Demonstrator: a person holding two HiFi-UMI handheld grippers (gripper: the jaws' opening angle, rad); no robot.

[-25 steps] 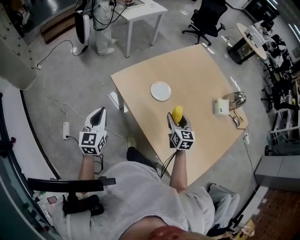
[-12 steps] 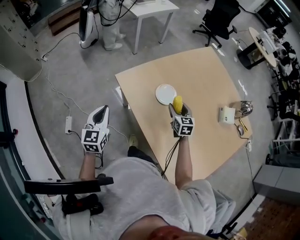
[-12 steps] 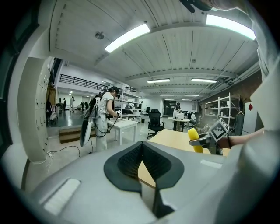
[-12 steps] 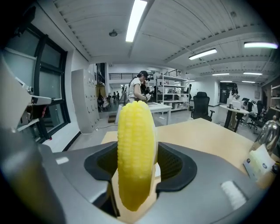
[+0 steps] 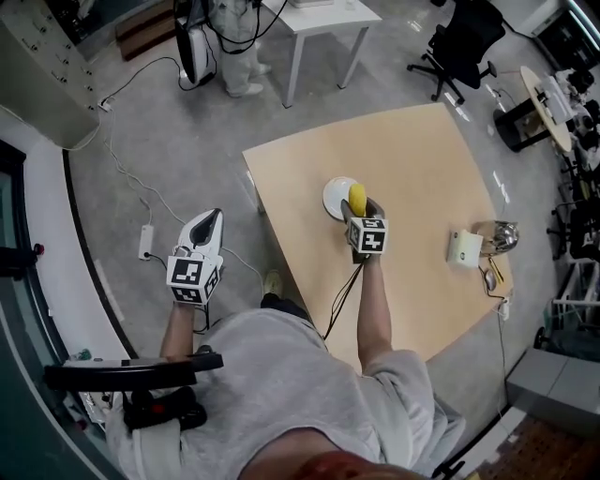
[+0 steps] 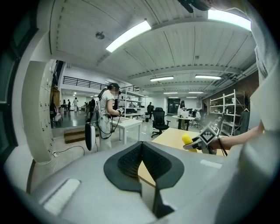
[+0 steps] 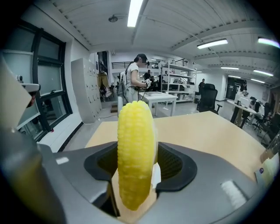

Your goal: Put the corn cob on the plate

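A yellow corn cob (image 5: 357, 198) (image 7: 135, 151) stands upright between the jaws of my right gripper (image 5: 362, 215), which is shut on it. The cob hangs over the near edge of the white plate (image 5: 337, 195) on the tan table (image 5: 412, 169); a sliver of the plate (image 7: 156, 171) shows behind the cob in the right gripper view. My left gripper (image 5: 201, 239) (image 6: 141, 164) is off the table to the left, over the grey floor, with its jaws together and nothing between them. From the left gripper view, the cob (image 6: 188, 140) shows at the right.
A small cream box (image 5: 464, 247) and a shiny metal object (image 5: 500, 235) sit near the table's right edge. A white table (image 5: 323, 23) with a person beside it stands at the back. A black office chair (image 5: 466, 39) and cables are on the floor.
My right gripper has carried the corn cob forward across the table, from the near part to over the plate. The left gripper has stayed beside the table.
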